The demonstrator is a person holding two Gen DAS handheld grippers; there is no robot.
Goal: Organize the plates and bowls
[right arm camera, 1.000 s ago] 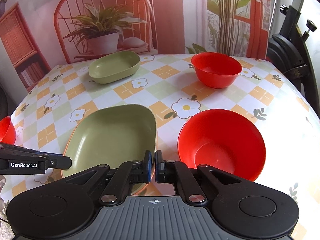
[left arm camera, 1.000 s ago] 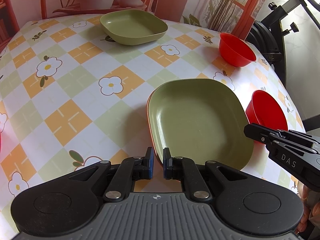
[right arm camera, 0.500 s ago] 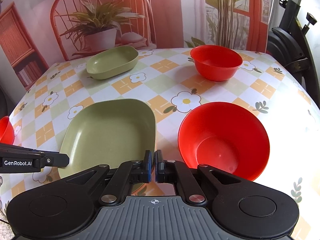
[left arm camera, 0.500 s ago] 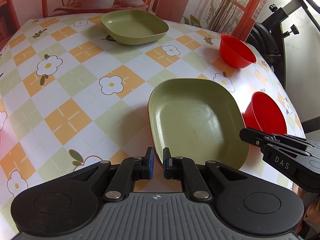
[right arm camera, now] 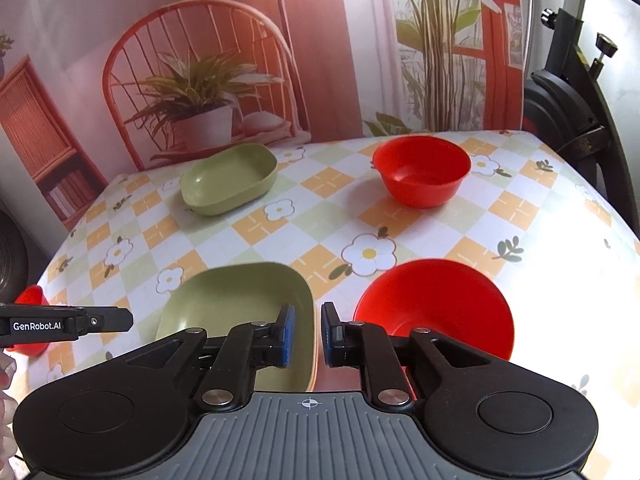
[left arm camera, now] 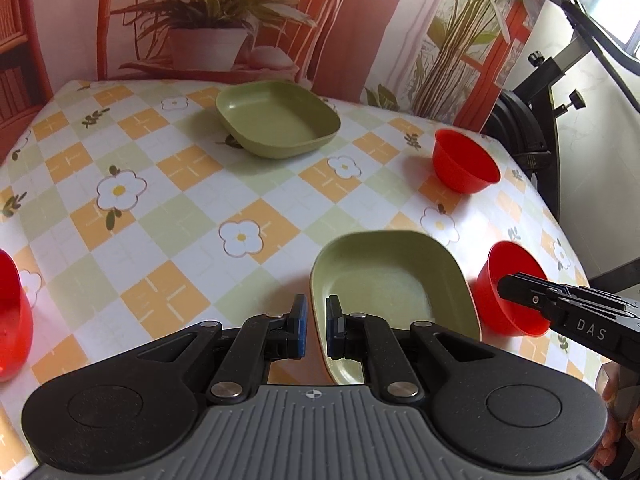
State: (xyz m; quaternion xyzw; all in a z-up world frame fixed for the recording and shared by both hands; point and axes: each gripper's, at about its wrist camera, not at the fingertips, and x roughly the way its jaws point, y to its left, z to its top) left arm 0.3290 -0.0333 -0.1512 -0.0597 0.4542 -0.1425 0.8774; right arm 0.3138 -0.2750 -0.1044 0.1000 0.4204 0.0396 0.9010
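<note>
Green plates [left arm camera: 390, 280] [left arm camera: 278, 124] and red bowls [right arm camera: 434, 312] [right arm camera: 420, 170] are lying unstacked across the surface [left arm camera: 160, 216], both tools [left arm camera: 313, 326] [right arm camera: 306, 334] hovering narrowly parted, holding nothing.

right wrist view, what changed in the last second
The right gripper opened wider around the right rim of the near green plate. Both views tilted up, showing more wall. The left gripper still straddles its left rim. The far green plate stayed put.
</note>
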